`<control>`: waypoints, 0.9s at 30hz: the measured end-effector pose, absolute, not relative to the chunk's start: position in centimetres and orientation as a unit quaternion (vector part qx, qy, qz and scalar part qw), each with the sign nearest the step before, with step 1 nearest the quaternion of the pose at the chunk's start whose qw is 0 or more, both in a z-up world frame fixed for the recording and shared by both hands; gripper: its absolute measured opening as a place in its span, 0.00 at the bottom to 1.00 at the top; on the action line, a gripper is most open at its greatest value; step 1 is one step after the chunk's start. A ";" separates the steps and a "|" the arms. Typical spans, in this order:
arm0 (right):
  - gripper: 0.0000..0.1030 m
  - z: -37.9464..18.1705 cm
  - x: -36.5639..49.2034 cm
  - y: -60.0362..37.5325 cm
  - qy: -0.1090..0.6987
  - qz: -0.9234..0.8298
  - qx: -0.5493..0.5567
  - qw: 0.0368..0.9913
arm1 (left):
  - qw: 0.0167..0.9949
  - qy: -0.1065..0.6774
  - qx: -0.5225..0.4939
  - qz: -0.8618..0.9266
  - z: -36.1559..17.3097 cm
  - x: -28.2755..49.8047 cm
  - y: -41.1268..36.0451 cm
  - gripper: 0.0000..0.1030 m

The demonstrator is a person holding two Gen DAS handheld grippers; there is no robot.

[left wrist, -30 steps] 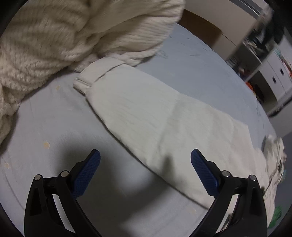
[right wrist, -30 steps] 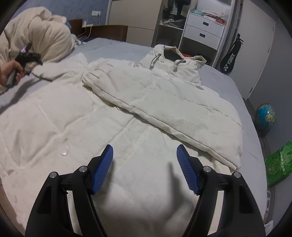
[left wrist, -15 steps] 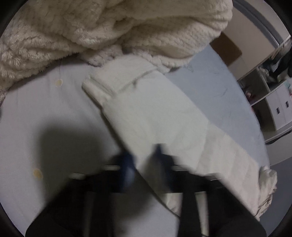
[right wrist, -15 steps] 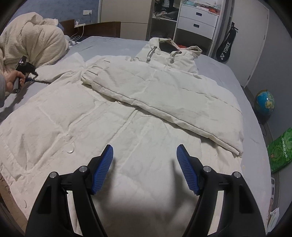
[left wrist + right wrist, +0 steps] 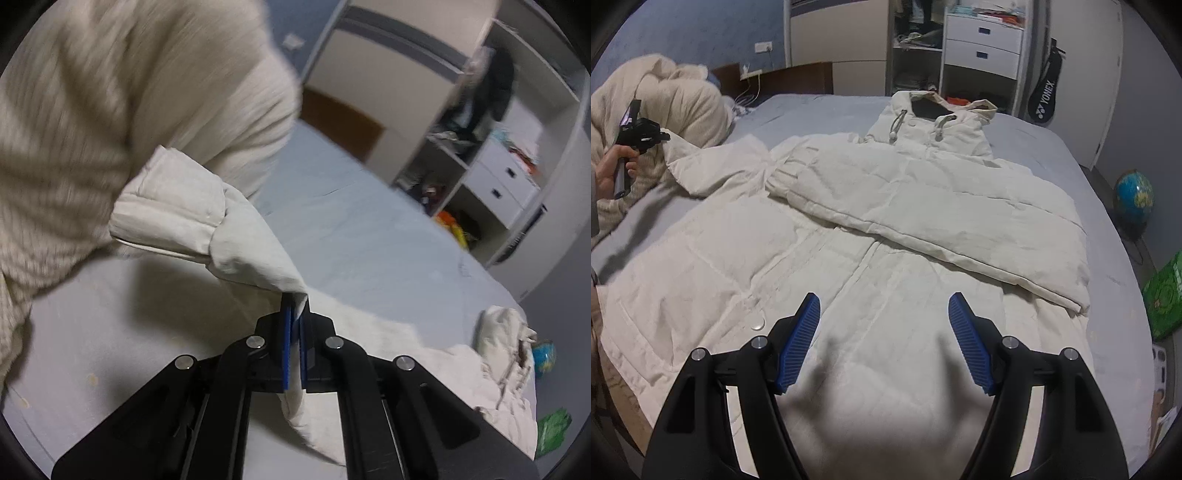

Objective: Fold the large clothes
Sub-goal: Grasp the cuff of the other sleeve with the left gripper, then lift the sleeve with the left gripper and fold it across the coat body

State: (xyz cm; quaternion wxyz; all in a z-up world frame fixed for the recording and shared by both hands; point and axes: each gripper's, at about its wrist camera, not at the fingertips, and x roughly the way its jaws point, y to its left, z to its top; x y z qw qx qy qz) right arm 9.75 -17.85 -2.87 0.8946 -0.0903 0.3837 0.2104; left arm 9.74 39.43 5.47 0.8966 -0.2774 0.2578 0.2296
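A large cream hooded puffer coat (image 5: 871, 236) lies spread face up on a grey-blue bed (image 5: 1104, 236). One sleeve (image 5: 923, 210) is folded across its chest. My left gripper (image 5: 294, 321) is shut on the other sleeve (image 5: 236, 236) and holds it lifted off the bed, cuff (image 5: 166, 203) hanging forward. It also shows in the right wrist view (image 5: 661, 138), at the far left, pinching that sleeve (image 5: 713, 166). My right gripper (image 5: 884, 332) is open and empty above the coat's lower front.
A heaped cream knit blanket (image 5: 110, 92) sits at the bed's head (image 5: 665, 107). White drawers and shelves (image 5: 982, 48) stand beyond the bed. A globe (image 5: 1134, 195) and a green bag (image 5: 1163, 295) lie on the floor at the right.
My left gripper dropped onto the outstretched sleeve, shut on it and lifted it off the bed. My right gripper stayed open and drew back slightly above the coat's lower front.
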 end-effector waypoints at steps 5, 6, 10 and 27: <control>0.67 -2.3 9.9 -19.0 0.380 0.212 -0.059 0.898 | 0.930 0.236 -0.214 0.185 9.4 11.1 33.9 0.03; 0.67 -2.3 10.0 -19.2 0.382 0.211 -0.052 0.898 | 0.935 0.233 -0.204 0.175 10.1 11.4 32.6 0.03; 0.67 -2.2 10.1 -20.0 0.381 0.209 -0.033 0.900 | 0.949 0.224 -0.174 0.139 11.4 12.7 27.8 0.03; 0.67 -0.6 11.0 -23.7 0.360 0.188 0.047 0.913 | 0.966 0.241 -0.090 0.004 10.5 19.4 7.2 0.03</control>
